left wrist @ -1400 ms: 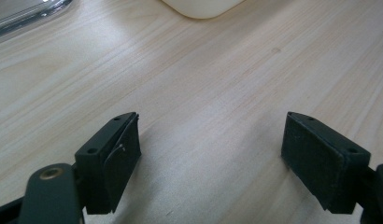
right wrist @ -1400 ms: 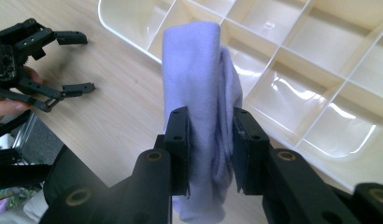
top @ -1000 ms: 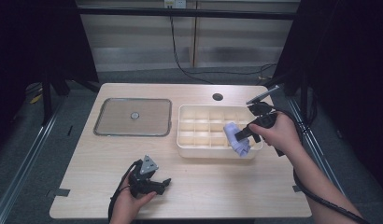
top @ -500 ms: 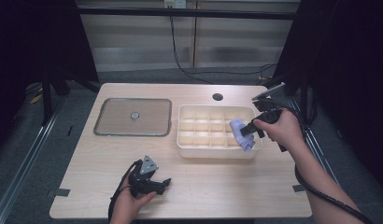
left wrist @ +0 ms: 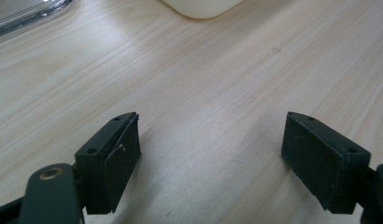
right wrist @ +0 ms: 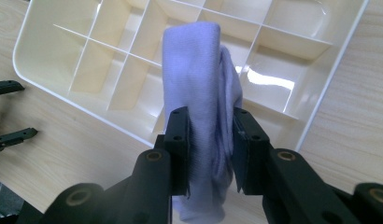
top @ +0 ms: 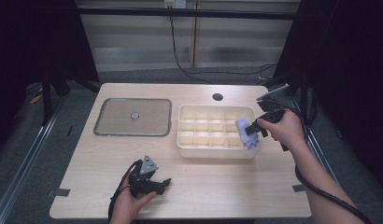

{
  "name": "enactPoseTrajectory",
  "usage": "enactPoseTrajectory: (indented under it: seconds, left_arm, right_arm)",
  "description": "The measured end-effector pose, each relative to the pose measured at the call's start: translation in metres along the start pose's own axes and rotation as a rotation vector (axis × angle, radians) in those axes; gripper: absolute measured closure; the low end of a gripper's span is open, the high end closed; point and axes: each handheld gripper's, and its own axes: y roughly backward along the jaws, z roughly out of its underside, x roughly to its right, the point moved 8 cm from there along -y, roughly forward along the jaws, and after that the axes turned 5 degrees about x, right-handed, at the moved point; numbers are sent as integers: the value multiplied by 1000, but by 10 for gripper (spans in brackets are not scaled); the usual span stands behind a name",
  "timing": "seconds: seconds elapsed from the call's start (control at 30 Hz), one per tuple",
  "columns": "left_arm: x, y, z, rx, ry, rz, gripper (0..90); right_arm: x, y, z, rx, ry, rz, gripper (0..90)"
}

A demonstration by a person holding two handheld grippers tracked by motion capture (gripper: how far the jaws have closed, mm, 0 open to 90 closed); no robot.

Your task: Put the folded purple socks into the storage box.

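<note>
A folded lilac cloth [right wrist: 199,93] is pinched between the jaws of my right gripper [right wrist: 209,135], which is shut on it. In the high view the lilac cloth [top: 246,131] hangs over the right end of a cream divided tray [top: 213,151], with the right gripper [top: 256,128] held just above the tray's right compartments. The tray's compartments [right wrist: 110,60] lie below the cloth and look bare. My left gripper [top: 158,184] rests low on the wooden table [top: 227,186] near the front edge, and its jaws stand wide open over bare wood [left wrist: 213,140].
A clear lid with a small knob [top: 132,116] lies flat at the left of the tray. A round cable hole [top: 217,97] sits at the table's back edge. Black cables trail from both grippers. The tray's corner [left wrist: 199,7] shows ahead of the left gripper.
The right gripper has carried the lilac cloth a little to the right and back over the tray's right end. The left gripper has stayed put.
</note>
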Motion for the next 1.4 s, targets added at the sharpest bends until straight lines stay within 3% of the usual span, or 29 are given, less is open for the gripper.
enactPoseTrajectory:
  seconds: [0.97,1.4]
  left_arm:
    - [1,0,0,1,5,-2,191]
    - [0,1,0,-4,4,-5,192]
  right_arm:
    - [27,-16,8,-23,-22,82,706]
    - [30,-22,12,-39,-9,111,706]
